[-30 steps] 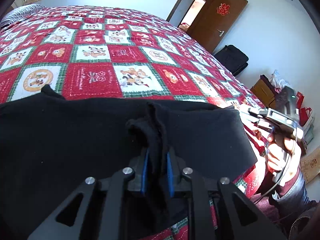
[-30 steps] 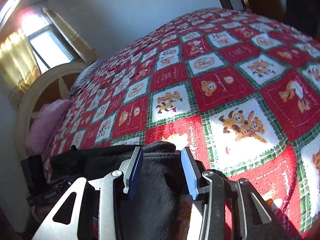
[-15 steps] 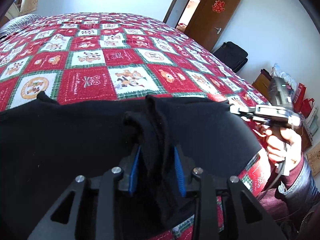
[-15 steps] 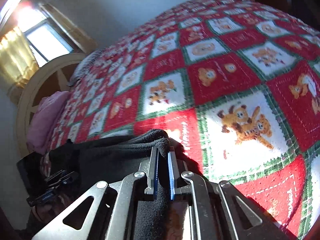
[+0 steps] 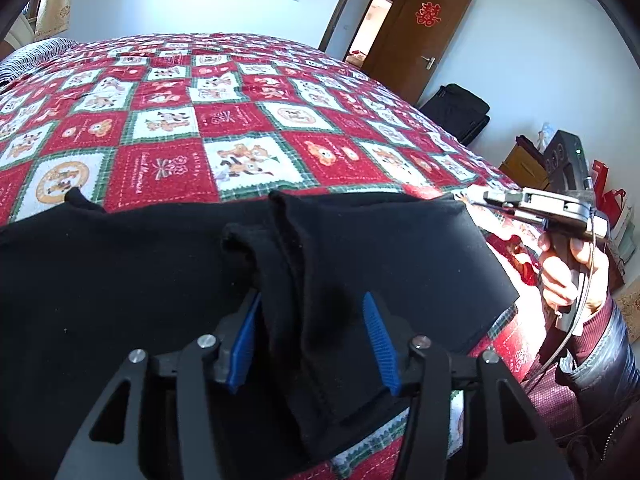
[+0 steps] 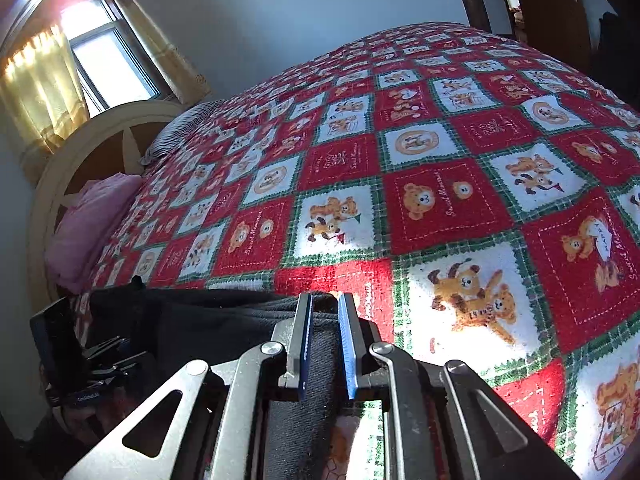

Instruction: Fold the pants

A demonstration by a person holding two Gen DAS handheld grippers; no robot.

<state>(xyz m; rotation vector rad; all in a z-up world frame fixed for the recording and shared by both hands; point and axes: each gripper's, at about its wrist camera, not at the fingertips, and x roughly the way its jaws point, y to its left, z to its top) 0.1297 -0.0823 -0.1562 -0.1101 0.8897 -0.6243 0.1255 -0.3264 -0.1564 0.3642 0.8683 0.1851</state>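
Note:
Black pants [image 5: 120, 280] lie across the near edge of a red, white and green patchwork bedspread [image 5: 248, 120]. My left gripper [image 5: 310, 308] is open, its blue pads spread wide around a raised fold of the black cloth. My right gripper [image 6: 325, 306] is shut on the pants [image 6: 224, 324] at their right edge; it also shows in the left wrist view [image 5: 532, 208], held in a hand at the pants' right corner. The left gripper shows dimly at the far left of the right wrist view [image 6: 92, 364].
A pink pillow [image 6: 88, 224] and a striped pillow [image 6: 184, 128] lie by the round headboard [image 6: 92, 140]. A brown door [image 5: 420, 36] stands open, with a black bag [image 5: 456, 112] and boxes [image 5: 524, 164] along the right wall.
My left gripper has opened from a shut grip on the cloth fold. My right gripper closed on the pants edge and holds it. Both views have drawn back slightly.

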